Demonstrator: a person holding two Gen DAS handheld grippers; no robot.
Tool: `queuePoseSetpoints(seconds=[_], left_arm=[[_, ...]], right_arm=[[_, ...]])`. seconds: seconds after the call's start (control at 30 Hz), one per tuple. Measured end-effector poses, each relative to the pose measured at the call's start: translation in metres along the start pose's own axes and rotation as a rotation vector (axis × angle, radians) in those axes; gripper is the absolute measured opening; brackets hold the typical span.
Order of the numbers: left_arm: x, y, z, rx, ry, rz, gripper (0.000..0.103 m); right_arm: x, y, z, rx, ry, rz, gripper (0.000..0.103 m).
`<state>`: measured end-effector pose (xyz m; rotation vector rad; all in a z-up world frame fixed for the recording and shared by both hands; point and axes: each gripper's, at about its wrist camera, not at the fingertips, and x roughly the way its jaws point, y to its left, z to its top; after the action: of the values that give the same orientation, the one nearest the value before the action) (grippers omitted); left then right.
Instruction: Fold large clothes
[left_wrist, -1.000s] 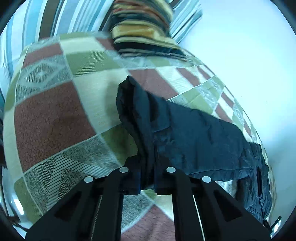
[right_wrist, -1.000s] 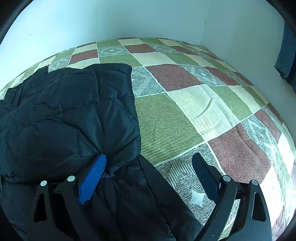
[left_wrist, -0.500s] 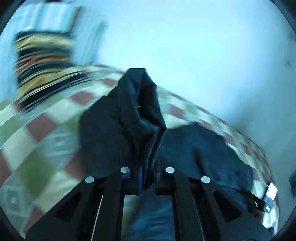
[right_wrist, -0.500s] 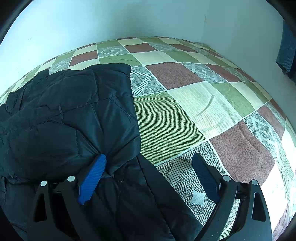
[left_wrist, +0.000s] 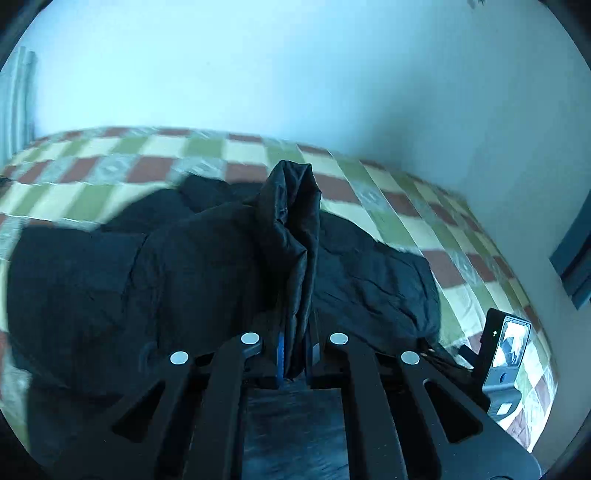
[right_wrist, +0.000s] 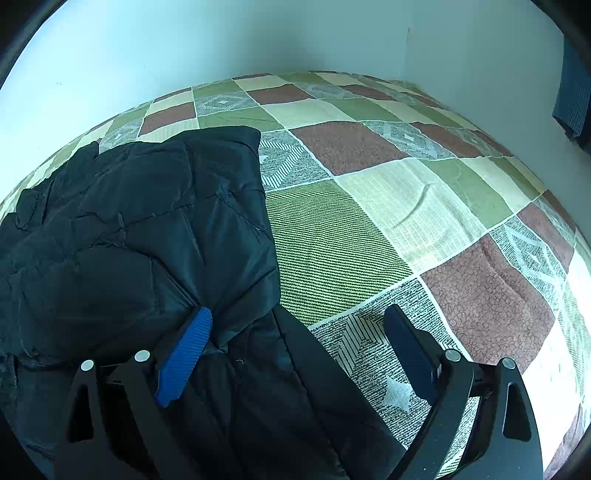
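A large dark padded jacket (left_wrist: 369, 273) lies on a bed with a checkered green, red and cream cover (left_wrist: 110, 173). My left gripper (left_wrist: 295, 354) is shut on a bunched fold of the jacket, and that fold stands up above the rest of the garment. In the right wrist view the jacket (right_wrist: 129, 240) covers the left side of the bed cover (right_wrist: 424, 206). My right gripper (right_wrist: 295, 350) is open wide, low over the jacket's right edge, its blue-padded left finger (right_wrist: 184, 354) on the cloth.
Pale walls (right_wrist: 258, 33) close the bed at the back and right. A dark blue cloth (right_wrist: 572, 92) hangs on the right wall. The other gripper's camera unit (left_wrist: 506, 358) shows at the right in the left wrist view.
My left gripper has swung right with the held fold, carrying it over the jacket body; the striped pillows have left its view. My right gripper has stayed put and open.
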<state>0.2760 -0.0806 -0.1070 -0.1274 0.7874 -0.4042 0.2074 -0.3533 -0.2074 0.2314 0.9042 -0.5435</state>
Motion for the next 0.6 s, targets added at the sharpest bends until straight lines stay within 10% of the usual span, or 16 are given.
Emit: queuePoseSetpoints(seconds=[0.6], left_arm=[[0.119,-0.069,-0.027,0.072,0.213,-0.034,0.007]], right_arm=[[0.0,0.001,-0.001,0.004,0.001,0.002,0.092]])
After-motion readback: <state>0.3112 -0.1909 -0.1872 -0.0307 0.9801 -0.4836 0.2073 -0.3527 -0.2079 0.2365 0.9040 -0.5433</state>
